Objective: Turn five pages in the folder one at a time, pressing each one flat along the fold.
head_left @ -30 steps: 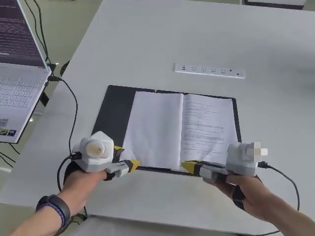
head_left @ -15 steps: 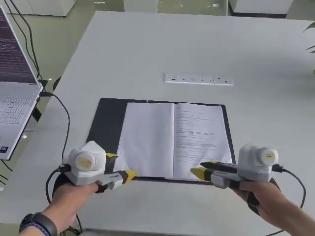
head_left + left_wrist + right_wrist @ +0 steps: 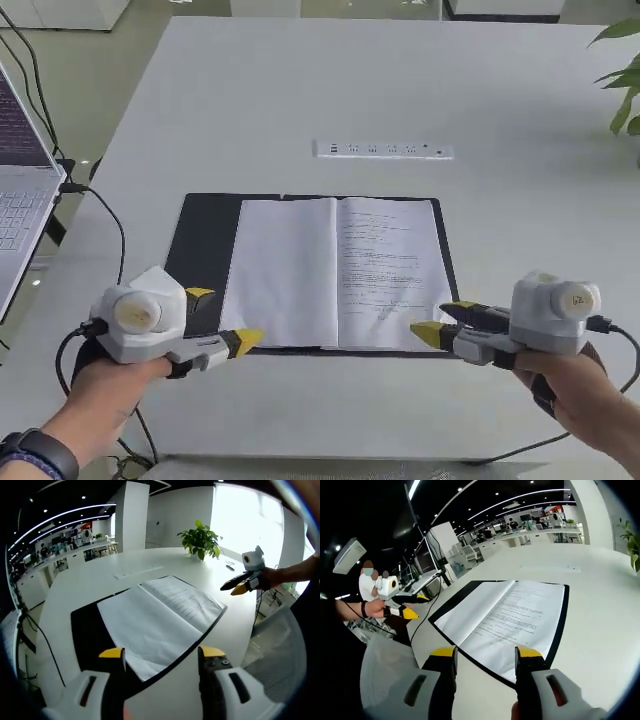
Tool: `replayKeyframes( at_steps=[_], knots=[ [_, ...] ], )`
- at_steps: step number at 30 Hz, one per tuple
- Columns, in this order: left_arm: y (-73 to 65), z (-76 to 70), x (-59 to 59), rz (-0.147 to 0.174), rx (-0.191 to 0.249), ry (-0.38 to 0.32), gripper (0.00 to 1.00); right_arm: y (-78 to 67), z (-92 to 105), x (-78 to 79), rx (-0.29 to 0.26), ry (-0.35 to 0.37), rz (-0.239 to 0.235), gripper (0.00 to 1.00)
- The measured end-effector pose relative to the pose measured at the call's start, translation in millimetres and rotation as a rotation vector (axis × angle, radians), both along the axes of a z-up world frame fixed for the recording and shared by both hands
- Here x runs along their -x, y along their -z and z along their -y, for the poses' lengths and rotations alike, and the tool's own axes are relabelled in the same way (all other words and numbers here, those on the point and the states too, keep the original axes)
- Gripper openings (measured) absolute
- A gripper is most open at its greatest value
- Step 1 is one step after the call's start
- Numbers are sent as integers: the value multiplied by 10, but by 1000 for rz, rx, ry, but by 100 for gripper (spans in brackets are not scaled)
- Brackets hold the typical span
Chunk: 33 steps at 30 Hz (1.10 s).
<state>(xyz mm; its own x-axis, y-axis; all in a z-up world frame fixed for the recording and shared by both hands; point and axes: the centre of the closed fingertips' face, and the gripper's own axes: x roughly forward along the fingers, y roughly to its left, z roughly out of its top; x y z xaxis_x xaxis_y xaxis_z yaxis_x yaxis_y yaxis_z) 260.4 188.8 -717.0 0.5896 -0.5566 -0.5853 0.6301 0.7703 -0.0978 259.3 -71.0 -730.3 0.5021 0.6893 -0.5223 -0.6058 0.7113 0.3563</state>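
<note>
The left gripper (image 3: pixel 222 318) sits at 7 o'clock in the head view. Its yellow-tipped jaws are spread wide and hold nothing, and they point toward 3 o'clock at the near left corner of the folder (image 3: pixel 205 250). The right gripper (image 3: pixel 442 320) is at 4 o'clock, its jaws also wide and empty, pointing toward 9 o'clock at the near right corner. Whether either one touches the folder is unclear.

The black folder lies open and flat at the middle of the white table (image 3: pixel 300 90). Its long side runs from 9 to 3 o'clock, and its fold runs from 12 to 6 o'clock. A blank page (image 3: pixel 285 270) lies left of the fold and a printed page (image 3: pixel 390 265) lies right of it, with the top of the text toward 12 o'clock.

A white power strip (image 3: pixel 383 150) lies beyond the folder at 12 o'clock. A laptop (image 3: pixel 20 190) is at 9 o'clock, and a potted plant (image 3: pixel 625 85) is at 2 o'clock.
</note>
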Motion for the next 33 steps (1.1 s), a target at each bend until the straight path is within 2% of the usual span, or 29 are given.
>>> replayKeyframes(
  at_steps=[3, 11, 16, 21, 33],
  knots=[
    [-47, -56, 37, 7, -5, -8, 61, -10, 101, 39, 27, 13, 13, 48],
    [-161, -155, 126, 24, 11, -48, 66, -148, 292, 157, 98, 20, 63, 53],
    [-234, -139, 210, 28, 25, -75, 69, -218, 378, 188, 95, 46, 79, 55],
    [-253, -98, 262, 24, 31, -84, 70, -222, 405, 229, 96, 58, 81, 57],
    [-284, -52, 247, 25, 32, -85, 71, -194, 448, 290, 95, 69, 74, 58]
  ],
)
